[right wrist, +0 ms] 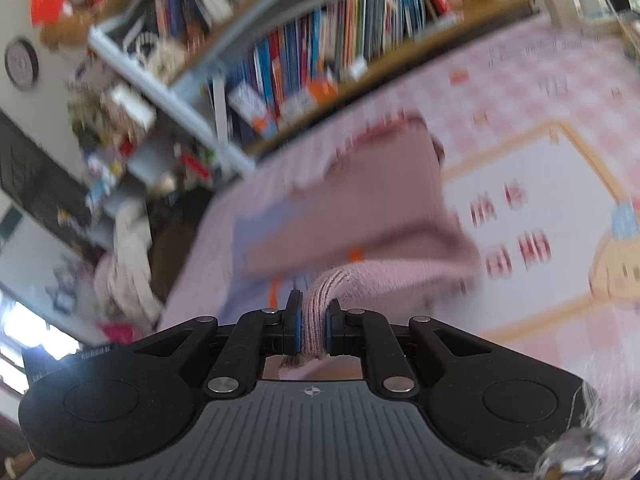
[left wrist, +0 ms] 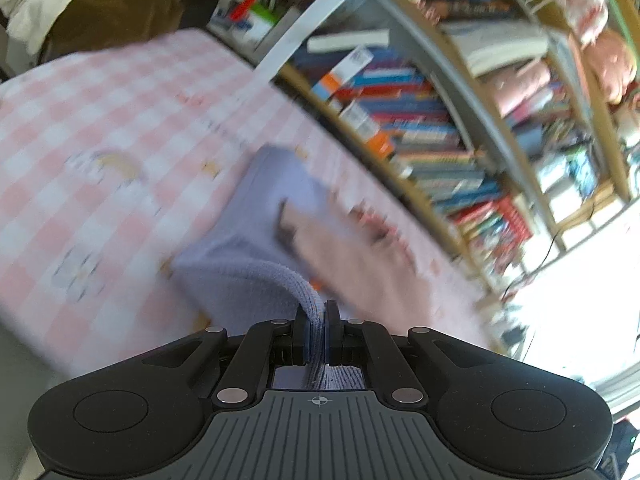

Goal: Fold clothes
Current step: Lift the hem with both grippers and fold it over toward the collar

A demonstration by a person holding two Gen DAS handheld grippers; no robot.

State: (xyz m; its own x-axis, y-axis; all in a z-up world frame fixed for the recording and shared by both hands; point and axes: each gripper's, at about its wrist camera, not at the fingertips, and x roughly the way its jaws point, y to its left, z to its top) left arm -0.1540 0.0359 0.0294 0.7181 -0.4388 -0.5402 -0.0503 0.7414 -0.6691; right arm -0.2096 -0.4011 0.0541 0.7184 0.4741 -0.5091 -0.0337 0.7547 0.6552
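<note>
My left tongs [left wrist: 317, 330] and right tongs [right wrist: 314, 326] pinch the soft, floppy knit sweater [right wrist: 360, 216] by its thick ribbed edge.

I count two tools, one in each of my hands: my left tool [left wrist: 317, 320] and my right tool [right wrist: 313, 316], each with two fingers. There is one knitted garment, pink [right wrist: 360, 216] over most of it and lavender [left wrist: 256, 216] at one end, and both tools are clamped on it. One bed [left wrist: 100, 120] with a pink checked cover fills the left of the left wrist frame. One bookcase [right wrist: 280, 56] runs across the top of the right wrist frame; its books are too many and too blurred for me to count. One round clock [right wrist: 21, 63] sits at the upper left there.
</note>
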